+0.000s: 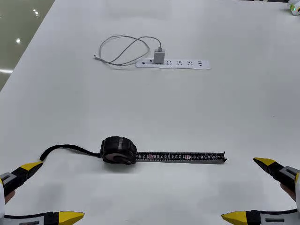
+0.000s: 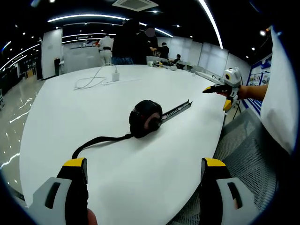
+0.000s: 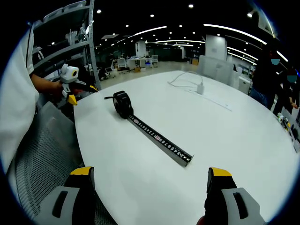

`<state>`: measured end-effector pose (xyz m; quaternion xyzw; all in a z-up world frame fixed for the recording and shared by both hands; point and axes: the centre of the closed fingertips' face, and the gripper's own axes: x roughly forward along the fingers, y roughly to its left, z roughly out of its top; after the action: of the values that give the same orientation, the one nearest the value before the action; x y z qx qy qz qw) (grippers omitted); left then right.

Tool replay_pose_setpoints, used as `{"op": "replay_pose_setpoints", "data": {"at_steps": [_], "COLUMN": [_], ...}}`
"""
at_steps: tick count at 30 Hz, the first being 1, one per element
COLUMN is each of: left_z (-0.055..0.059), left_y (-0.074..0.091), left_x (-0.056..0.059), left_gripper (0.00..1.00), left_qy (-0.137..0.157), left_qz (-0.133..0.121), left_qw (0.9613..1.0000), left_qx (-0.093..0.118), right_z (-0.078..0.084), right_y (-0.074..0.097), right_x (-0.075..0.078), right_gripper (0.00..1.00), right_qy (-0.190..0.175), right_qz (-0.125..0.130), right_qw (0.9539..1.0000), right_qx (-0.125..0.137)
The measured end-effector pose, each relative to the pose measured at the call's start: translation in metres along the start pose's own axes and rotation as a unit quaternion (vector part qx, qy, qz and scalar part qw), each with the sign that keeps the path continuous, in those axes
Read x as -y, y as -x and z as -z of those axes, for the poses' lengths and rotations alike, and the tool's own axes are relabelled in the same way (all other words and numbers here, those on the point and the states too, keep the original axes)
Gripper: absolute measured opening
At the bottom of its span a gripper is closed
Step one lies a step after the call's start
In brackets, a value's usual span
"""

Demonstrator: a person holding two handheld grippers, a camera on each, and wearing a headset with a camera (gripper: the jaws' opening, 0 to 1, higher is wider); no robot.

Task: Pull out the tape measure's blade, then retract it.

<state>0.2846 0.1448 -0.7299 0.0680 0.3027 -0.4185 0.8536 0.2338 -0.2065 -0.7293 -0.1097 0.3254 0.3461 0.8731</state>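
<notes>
The left gripper (image 1: 50,191) gapes wide, near left over the white table (image 1: 197,108), with glossy floor (image 1: 18,28) beyond its far-left edge. The tape measure (image 1: 118,150) lies centre, its blade (image 1: 180,156) drawn out rightward; a power strip (image 1: 173,63) lies farther back. The right gripper (image 1: 247,189) gapes wide, near right.

Light falls from above, bright and even. In the head view the white table (image 1: 211,108) is nearly washed out. The tape measure (image 1: 118,150) casts just a thin, soft shadow beneath it, and the numbers on its blade (image 1: 183,156) read sharp. Small glare spots sit on the green floor (image 1: 14,33) at upper left. In both gripper views the room is dimmer, the ceiling lights (image 2: 89,18) bend into arcs, the table edge curves, and the borders go soft.
</notes>
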Motion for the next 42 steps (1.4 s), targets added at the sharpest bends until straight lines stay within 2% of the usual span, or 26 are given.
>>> {"op": "replay_pose_setpoints", "data": {"at_steps": [16, 29, 42], "left_z": [-0.0018, -0.0048, -0.0070], "left_y": [0.0026, -0.0007, -0.0016], "left_x": [-0.0021, 0.0031, 0.0032], "left_gripper": [0.99, 0.99, 0.99], "left_qy": [0.001, 0.007, 0.010], "left_qz": [-0.003, 0.002, 0.003], "left_qw": [1.0000, 1.0000, 0.9999], "left_qx": [0.003, 0.005, 0.009], "right_z": [-0.0013, -0.0023, -0.0035], "right_y": [-0.0008, -0.0003, -0.0010], "right_x": [-0.0046, -0.0047, -0.0041], "right_gripper": [0.99, 0.99, 0.99], "right_qy": [-0.003, -0.009, -0.008], "right_qz": [-0.006, -0.008, -0.007], "right_qw": [1.0000, 0.9999, 0.9999], "right_qx": [0.002, 0.007, 0.005]}}
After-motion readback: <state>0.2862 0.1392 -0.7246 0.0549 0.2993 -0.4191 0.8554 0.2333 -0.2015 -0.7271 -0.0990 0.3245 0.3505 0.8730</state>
